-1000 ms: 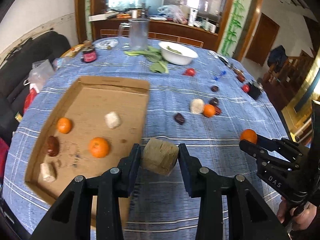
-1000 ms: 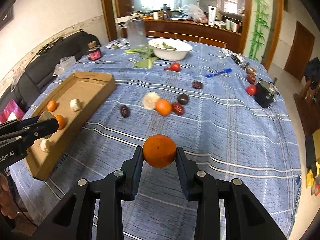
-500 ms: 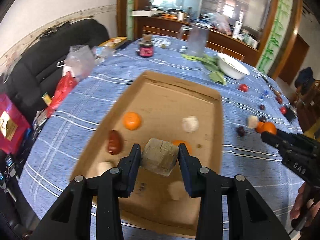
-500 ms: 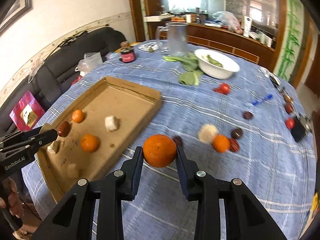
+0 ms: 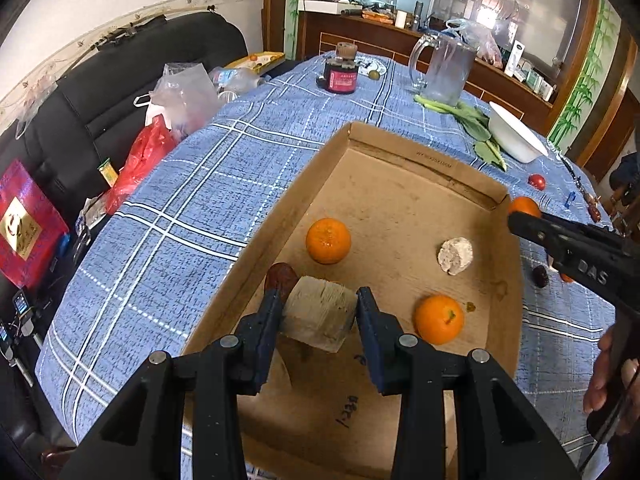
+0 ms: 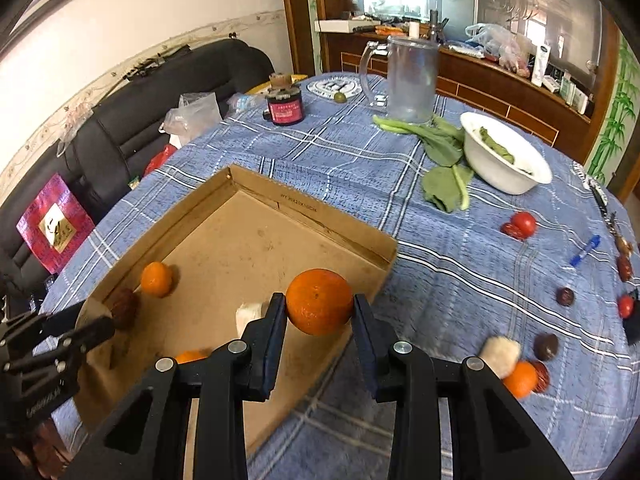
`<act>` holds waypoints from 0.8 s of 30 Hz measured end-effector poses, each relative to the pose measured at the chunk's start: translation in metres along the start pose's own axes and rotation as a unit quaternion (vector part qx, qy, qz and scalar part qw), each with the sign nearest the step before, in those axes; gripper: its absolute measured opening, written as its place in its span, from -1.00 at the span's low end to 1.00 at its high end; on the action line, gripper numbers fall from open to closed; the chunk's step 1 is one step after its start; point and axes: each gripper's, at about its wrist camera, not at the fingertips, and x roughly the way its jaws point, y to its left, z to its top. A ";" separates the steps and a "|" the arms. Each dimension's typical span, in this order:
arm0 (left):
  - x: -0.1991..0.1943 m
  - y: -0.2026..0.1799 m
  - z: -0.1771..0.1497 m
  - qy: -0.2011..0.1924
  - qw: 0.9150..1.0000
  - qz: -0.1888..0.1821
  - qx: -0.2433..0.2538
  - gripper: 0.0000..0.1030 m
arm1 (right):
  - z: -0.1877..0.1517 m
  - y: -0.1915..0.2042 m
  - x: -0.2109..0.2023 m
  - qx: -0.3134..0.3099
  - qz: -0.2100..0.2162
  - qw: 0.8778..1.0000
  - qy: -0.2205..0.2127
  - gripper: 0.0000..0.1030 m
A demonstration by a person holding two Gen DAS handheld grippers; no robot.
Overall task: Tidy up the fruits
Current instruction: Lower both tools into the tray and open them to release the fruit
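Note:
My left gripper (image 5: 319,300) is shut on a beige fibrous block (image 5: 320,316) and hangs over the near left part of the cardboard tray (image 5: 400,152). Inside the tray lie two oranges (image 5: 328,240) (image 5: 439,319), a pale lump (image 5: 455,256) and a dark red date (image 5: 282,278). My right gripper (image 6: 318,300) is shut on an orange (image 6: 319,301), above the tray's right wall (image 6: 320,220). Loose on the blue checked cloth to the right are a pale lump (image 6: 499,354), an orange (image 6: 520,378), dark dates (image 6: 546,346) and a tomato (image 6: 524,222).
A white bowl (image 6: 500,164), leafy greens (image 6: 440,148), a clear jug (image 6: 410,80) and a dark jar (image 6: 285,106) stand beyond the tray. A blue pen (image 6: 586,250) lies at the right. A black sofa (image 5: 100,92) with plastic bags borders the table's left edge.
Both grippers have swung left, toward the tray. The left one carried the block from beside the tray to over its floor. The right one brought its orange from open cloth to the tray's right wall.

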 end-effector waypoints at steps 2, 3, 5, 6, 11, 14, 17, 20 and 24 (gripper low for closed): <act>0.006 -0.001 0.002 0.005 1.000 -0.001 0.003 -0.28 | 0.004 0.001 0.013 0.001 0.002 1.000 0.008 -0.30; 0.009 -0.001 0.003 0.007 1.000 -0.001 0.004 -0.28 | 0.005 0.001 0.017 0.001 0.002 1.000 0.011 -0.30; 0.015 -0.002 0.004 0.012 1.000 -0.002 0.006 -0.28 | 0.009 0.002 0.026 0.000 0.002 1.000 0.016 -0.30; 0.017 -0.002 0.005 0.013 1.000 -0.001 0.008 -0.28 | 0.011 0.002 0.030 0.000 0.003 1.000 0.019 -0.30; 0.023 -0.007 0.008 0.011 1.000 0.006 0.018 -0.28 | 0.016 0.004 0.050 -0.005 0.011 0.999 0.036 -0.30; 0.025 -0.012 0.008 0.005 0.999 0.017 0.031 -0.28 | 0.017 0.006 0.059 -0.010 0.010 0.999 0.042 -0.30; 0.028 -0.016 0.009 0.003 0.999 0.023 0.039 -0.28 | 0.016 0.008 0.065 -0.011 0.012 0.999 0.047 -0.30; 0.033 -0.021 0.010 0.000 0.998 0.035 0.050 -0.28 | 0.015 0.008 0.069 -0.017 0.010 0.999 0.049 -0.30; 0.040 -0.023 0.013 0.008 0.998 0.037 0.050 -0.25 | 0.014 0.011 0.069 -0.024 0.005 0.999 0.046 -0.30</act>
